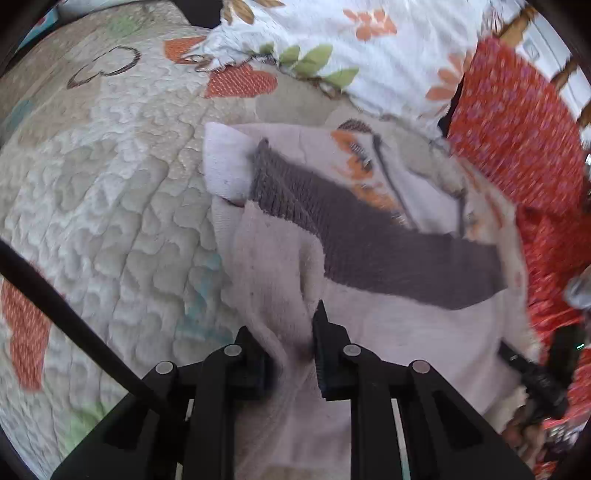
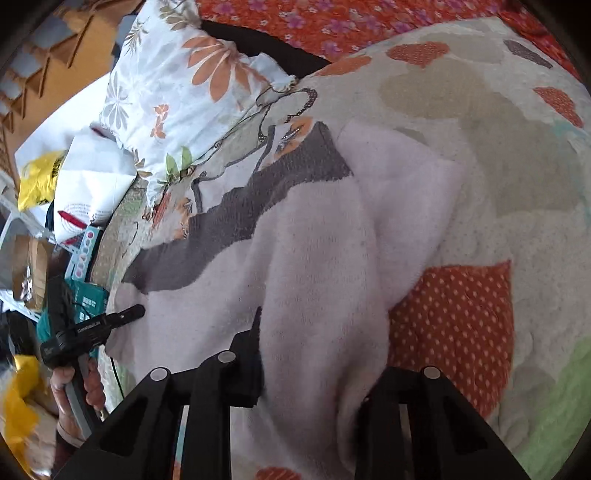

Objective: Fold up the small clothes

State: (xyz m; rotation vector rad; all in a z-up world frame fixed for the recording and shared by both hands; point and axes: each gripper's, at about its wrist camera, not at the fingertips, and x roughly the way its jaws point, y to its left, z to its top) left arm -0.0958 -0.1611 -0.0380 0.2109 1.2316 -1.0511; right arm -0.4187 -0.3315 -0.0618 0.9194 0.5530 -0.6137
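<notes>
On the heart-patterned quilt (image 1: 122, 206), just below the flowered pillow (image 1: 332, 33), lies the small pale-pink towel (image 1: 406, 332) with its grey band (image 1: 369, 243). The left gripper (image 1: 291, 354) is clenched on a ridge of the towel's near edge, cloth bunched between its fingers. The right gripper (image 2: 314, 369) likewise grasps a thick fold of the same towel (image 2: 314, 258); only one finger shows clearly, the other buried under cloth. From both grips the towel runs straight ahead toward the pillow, and the grey band (image 2: 240, 221) crosses that line. The far edge rests flat against the quilt (image 2: 517, 155). Both hands look equally near, so I judge the coming fold carries the held edge forward over the band.
</notes>
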